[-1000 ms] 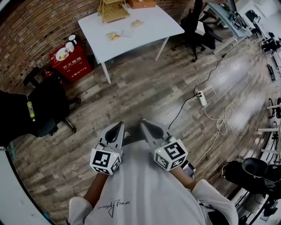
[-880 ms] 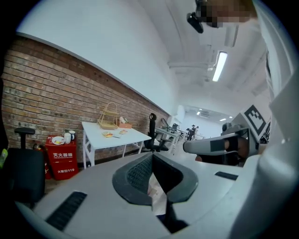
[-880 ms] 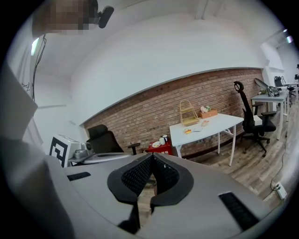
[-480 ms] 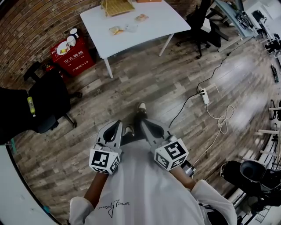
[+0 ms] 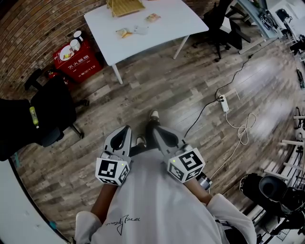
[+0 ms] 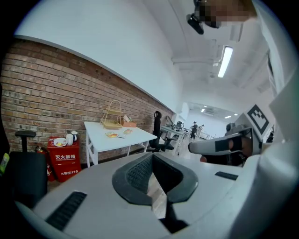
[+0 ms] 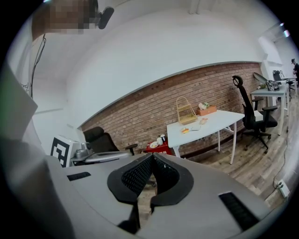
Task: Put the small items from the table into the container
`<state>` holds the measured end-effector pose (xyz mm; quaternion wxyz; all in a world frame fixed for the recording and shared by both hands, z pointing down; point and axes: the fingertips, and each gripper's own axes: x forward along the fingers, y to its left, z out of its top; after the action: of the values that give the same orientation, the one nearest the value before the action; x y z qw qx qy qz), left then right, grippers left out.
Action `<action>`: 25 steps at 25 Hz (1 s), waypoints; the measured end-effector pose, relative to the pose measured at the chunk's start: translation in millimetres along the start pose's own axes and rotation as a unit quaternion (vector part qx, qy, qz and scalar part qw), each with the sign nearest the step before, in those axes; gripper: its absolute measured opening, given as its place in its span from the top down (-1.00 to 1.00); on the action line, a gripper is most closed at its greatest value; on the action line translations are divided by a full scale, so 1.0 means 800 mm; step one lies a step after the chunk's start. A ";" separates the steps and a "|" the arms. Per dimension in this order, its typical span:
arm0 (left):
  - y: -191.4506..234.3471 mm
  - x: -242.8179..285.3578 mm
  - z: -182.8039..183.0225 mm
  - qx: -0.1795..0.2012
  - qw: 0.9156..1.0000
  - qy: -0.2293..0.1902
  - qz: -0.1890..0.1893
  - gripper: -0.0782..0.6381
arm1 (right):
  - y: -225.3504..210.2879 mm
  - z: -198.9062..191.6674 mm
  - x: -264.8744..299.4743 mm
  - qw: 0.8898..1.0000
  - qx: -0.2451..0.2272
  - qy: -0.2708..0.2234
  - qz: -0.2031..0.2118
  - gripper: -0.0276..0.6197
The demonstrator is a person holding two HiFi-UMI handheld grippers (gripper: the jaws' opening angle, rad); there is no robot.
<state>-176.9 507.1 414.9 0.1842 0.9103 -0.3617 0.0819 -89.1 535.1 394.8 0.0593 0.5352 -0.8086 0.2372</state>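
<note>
Nothing is packed yet: small items (image 5: 126, 32) are seen on the far worktop (image 5: 176, 24); left tool (image 5: 127, 130) and right tool (image 5: 156, 132) are pressed together, empty.

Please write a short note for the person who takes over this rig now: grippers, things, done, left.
Left gripper: shut, empty. Right gripper: shut, empty. Both far from the white table.
Small items lie on the table; the wire basket, likely the container, stands at its back edge.
Done: nothing that shows.
Left: walk over, move every item into the basket.
</note>
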 end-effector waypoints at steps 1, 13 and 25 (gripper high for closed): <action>0.001 0.005 0.001 0.001 1.000 0.001 0.000 0.76 | -0.005 0.003 0.003 1.000 0.002 -0.001 0.000 0.85; 0.023 0.077 0.027 -0.009 1.000 0.019 0.002 0.76 | -0.065 0.042 0.049 1.000 0.025 -0.001 0.003 0.85; 0.051 0.156 0.067 -0.014 1.000 0.023 0.012 0.76 | -0.130 0.090 0.096 0.999 0.033 -0.007 0.007 0.85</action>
<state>-113.6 380.2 411.9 0.2041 0.9009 -0.3697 0.0999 -17.2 405.9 391.9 0.0344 0.5331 -0.8042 0.2606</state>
